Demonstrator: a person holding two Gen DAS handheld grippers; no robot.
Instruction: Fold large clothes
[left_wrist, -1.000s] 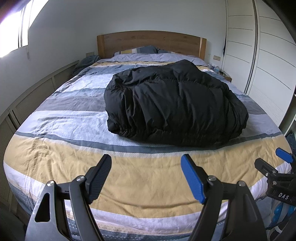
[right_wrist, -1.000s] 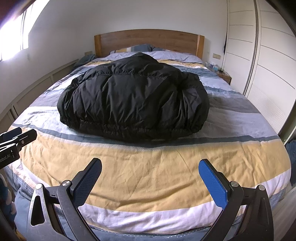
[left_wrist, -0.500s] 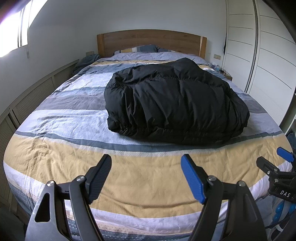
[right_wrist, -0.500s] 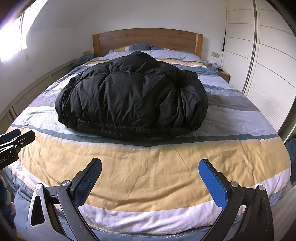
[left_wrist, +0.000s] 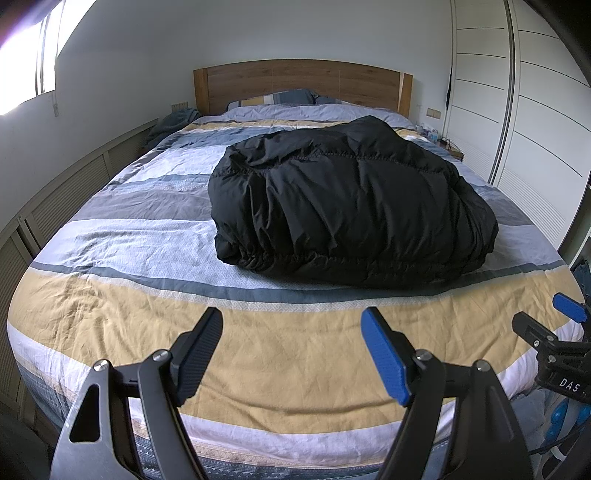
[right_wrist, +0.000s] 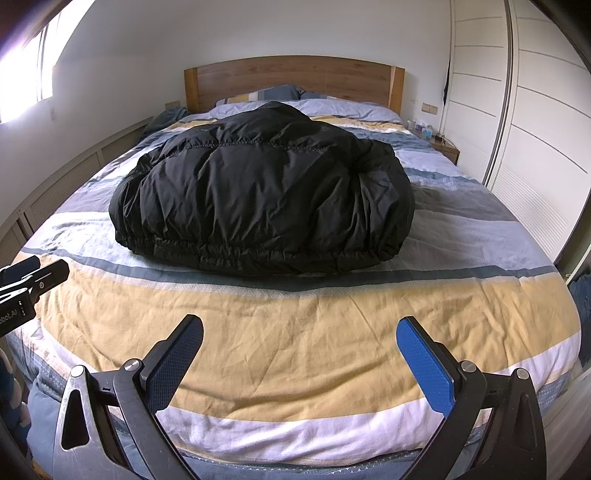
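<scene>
A black puffy down jacket lies bunched in a folded heap on the striped bed; it also shows in the right wrist view, with its elastic hem facing me. My left gripper is open and empty above the bed's foot, well short of the jacket. My right gripper is open and empty, also over the foot of the bed. Each gripper shows at the edge of the other's view: the right one and the left one.
A wooden headboard and pillows are at the far end. White wardrobe doors line the right side. A low louvred cabinet runs along the left wall. A nightstand with small items stands at the far right.
Both grippers have drifted slightly; the jacket sits a little lower and larger in the views. Both stay open. The jacket has not moved on the bed.
</scene>
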